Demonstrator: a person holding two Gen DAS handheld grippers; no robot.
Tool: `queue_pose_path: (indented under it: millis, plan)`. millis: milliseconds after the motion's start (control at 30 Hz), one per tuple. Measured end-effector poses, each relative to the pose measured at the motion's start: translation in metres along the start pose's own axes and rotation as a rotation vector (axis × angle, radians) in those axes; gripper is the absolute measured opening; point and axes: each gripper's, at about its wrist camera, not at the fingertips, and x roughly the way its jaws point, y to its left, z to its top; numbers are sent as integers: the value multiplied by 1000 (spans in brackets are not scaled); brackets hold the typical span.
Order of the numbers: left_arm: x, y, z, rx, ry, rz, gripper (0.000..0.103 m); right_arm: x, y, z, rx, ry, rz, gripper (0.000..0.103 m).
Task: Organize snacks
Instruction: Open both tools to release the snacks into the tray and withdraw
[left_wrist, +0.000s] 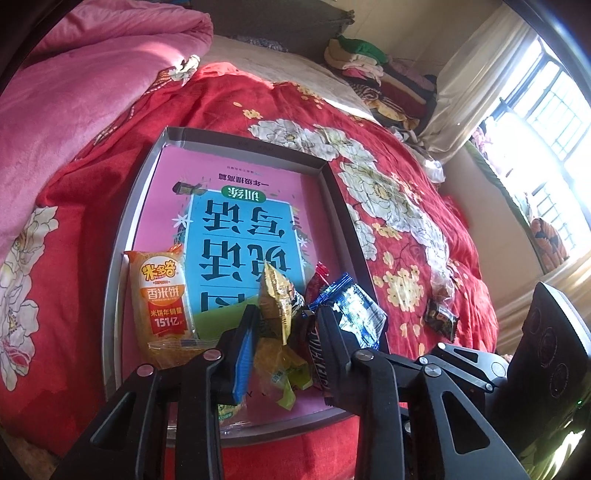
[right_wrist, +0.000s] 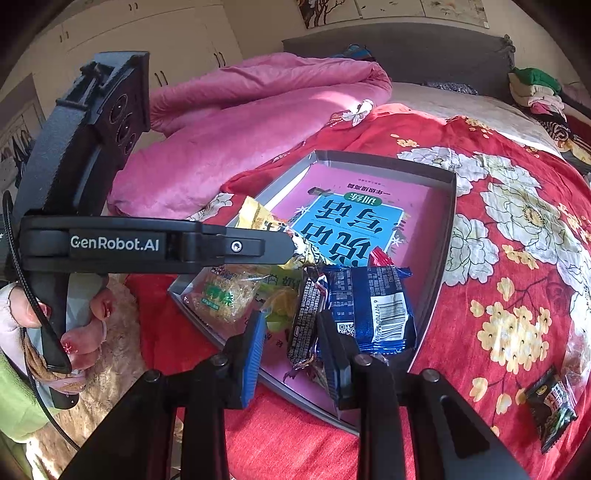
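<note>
Snacks (left_wrist: 162, 302) and book (left_wrist: 236, 221) in box (left_wrist: 122, 236)

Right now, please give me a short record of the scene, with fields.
surface: red floral bedspread
container: shallow grey box, pink book inside
in box: orange rice cracker pack, blue packet
outside box: small dark packet on bedspread
left gripper: closed on yellow packet
right gripper: closed on dark brown packet

Glossy foil snack packets (right_wrist: 373, 306), cloth bedspread (right_wrist: 517, 258)
</note>
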Motion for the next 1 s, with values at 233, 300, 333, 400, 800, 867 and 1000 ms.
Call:
queue_pose_path:
  millis: [233, 300, 333, 400, 800, 867, 1000]
  plan:
    - [2, 5, -5, -6, 13, 10, 21, 1, -1, 0, 3, 0, 3, 30]
    - [-1, 5, -6, -5, 7, 11, 21, 0, -2, 0, 2, -4, -1, 30]
    - [-3, 5, -5, -6, 4, 9, 21, -1, -2, 0, 4, -7, -1, 30]
    - [-6, 6, -6, -9, -4, 11, 21, -4, -2, 0, 4, -13, -2, 30]
    - [-33, 2, 0, 9, -74, 37, 51, -21, -6, 2, 6, -63, -31, 38]
    - [-37, 0, 1, 13, -86, 45, 56, -25, -7, 3, 5, -77, -43, 40]
    - [-48, -7, 3, 29, -115, 64, 66, -38, -8, 6, 2, -129, -54, 48]
